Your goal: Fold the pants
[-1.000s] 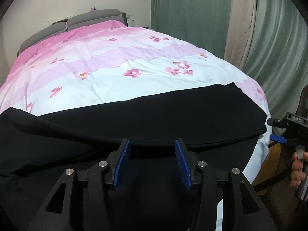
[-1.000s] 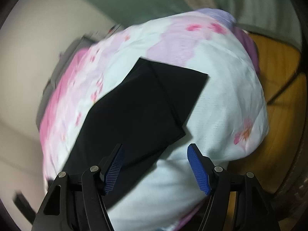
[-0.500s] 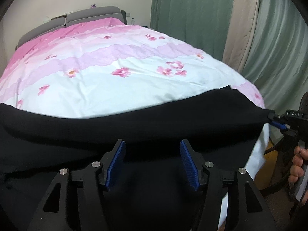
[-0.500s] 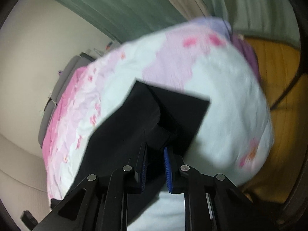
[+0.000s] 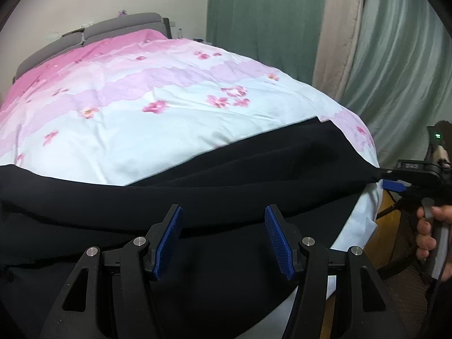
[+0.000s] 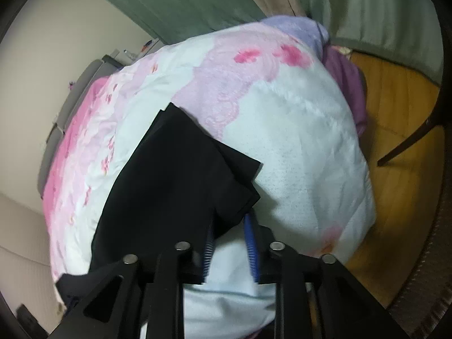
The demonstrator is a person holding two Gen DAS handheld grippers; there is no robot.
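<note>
Black pants lie across the near end of a bed with a pink and white floral cover. My left gripper is open, its blue pads apart above the near fold of the pants, holding nothing. My right gripper is shut on the leg-end corner of the pants and lifts it off the cover. It also shows in the left wrist view at the right, pulling the cloth taut.
Green and beige curtains hang behind the bed. A grey headboard is at the far end. Wooden floor and a dark chair leg lie right of the bed. A purple cloth hangs at the bed corner.
My right gripper went from open beside the leg end to shut on its corner, then pulled it up and toward the bed edge. My left gripper stayed open over the pants.
</note>
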